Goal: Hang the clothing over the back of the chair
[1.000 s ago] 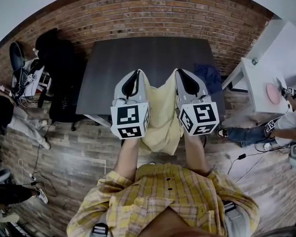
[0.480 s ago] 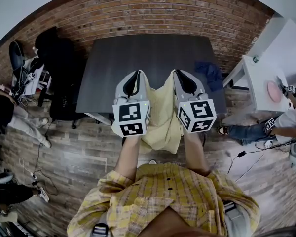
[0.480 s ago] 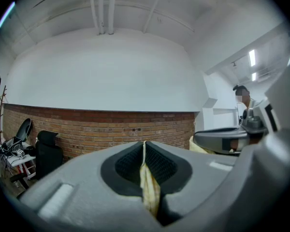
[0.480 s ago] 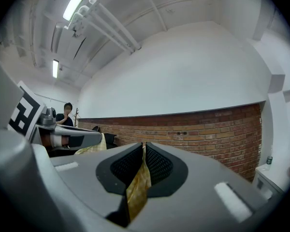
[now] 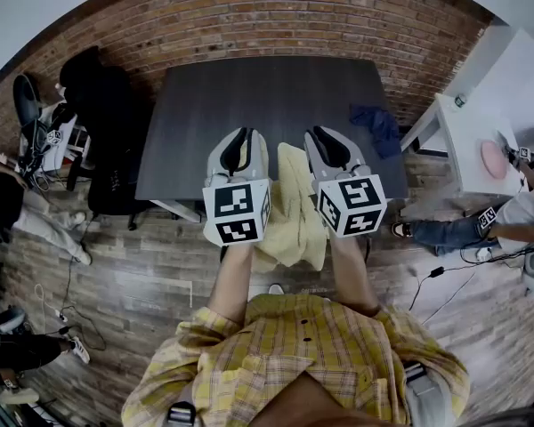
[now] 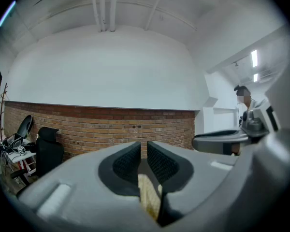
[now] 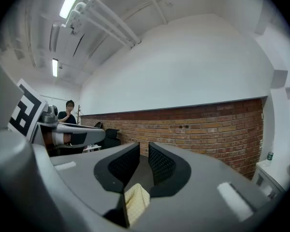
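A pale yellow garment (image 5: 294, 213) hangs between my two grippers, in front of the dark table (image 5: 267, 87). In the head view my left gripper (image 5: 241, 147) and right gripper (image 5: 327, 145) are raised side by side and point away from me. Each is shut on an upper edge of the garment. In the left gripper view, yellow fabric (image 6: 148, 193) shows low between the closed jaws of the left gripper (image 6: 144, 159). The right gripper view shows a fold of the same fabric (image 7: 136, 200) below the right gripper (image 7: 144, 161). The garment hides whatever stands directly under it.
A blue cloth (image 5: 377, 124) lies at the table's right edge. A black office chair (image 5: 102, 132) stands left of the table, with clutter beyond it. A white table (image 5: 485, 123) and a seated person (image 5: 481, 229) are at the right. A brick wall (image 5: 285, 16) runs behind.
The two grippers have come closer together and shifted slightly up. The garment between them has bunched into a narrower hanging fold.
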`<state>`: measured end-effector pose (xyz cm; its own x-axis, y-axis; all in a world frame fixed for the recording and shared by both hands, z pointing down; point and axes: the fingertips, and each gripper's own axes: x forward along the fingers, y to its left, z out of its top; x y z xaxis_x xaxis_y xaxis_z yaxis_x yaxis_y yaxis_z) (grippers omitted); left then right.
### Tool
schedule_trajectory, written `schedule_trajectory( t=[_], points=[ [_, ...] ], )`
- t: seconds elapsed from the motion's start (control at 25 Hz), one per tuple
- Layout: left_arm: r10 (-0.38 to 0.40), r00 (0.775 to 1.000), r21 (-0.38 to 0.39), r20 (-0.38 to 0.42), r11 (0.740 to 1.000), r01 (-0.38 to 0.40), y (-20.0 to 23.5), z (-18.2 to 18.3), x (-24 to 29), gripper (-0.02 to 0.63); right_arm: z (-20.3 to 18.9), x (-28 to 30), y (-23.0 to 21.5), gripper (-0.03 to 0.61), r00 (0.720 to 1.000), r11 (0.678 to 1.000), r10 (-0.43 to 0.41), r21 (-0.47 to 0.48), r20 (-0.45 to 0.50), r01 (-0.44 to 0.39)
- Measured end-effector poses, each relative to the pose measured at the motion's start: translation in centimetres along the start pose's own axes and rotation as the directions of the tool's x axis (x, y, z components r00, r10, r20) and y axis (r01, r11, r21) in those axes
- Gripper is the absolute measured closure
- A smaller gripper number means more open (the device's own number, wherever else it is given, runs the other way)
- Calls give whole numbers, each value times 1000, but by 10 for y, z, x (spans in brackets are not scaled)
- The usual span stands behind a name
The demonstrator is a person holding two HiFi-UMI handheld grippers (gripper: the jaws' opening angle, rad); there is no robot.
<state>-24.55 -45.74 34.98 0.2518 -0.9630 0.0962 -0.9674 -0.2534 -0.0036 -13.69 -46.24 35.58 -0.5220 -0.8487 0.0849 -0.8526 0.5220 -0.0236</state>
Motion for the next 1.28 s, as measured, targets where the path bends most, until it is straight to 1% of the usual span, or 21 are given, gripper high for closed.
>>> schedule_trajectory(
  t=[0.36, 0.68, 0.8, 0.92, 1.16, 1.28],
  points=[
    [-1, 1000, -4, -4, 1000, 1, -6, -3, -11, 572, -4, -12, 8, 525, 1000, 1000, 9, 5, -1, -9],
    [-5, 1000, 1, -3, 1000, 5, -22, -4, -29, 572, -5, -33, 15, 525, 1000, 1000, 22, 4, 6, -23],
    [-4, 1000, 6, 0, 1000, 4, -28, -3, -37, 572, 0, -44, 17, 526, 999, 1000, 23, 4, 30, -23],
    [-4, 1000, 13, 5, 1000, 3, -35, 0, -46, 572, 7, -57, 19, 554, 998, 1000, 29, 5, 64, -29],
    [-1, 1000, 21, 27, 1000, 1, -53, 5, -68, 572, 14, -82, 25, 559, 995, 999, 36, -13, 94, -35],
    [-5, 999, 24, 37, 1000, 4, -60, 10, -77, 572, 21, -93, 28, 582, 992, 999, 39, -24, 116, -37]
  ],
)
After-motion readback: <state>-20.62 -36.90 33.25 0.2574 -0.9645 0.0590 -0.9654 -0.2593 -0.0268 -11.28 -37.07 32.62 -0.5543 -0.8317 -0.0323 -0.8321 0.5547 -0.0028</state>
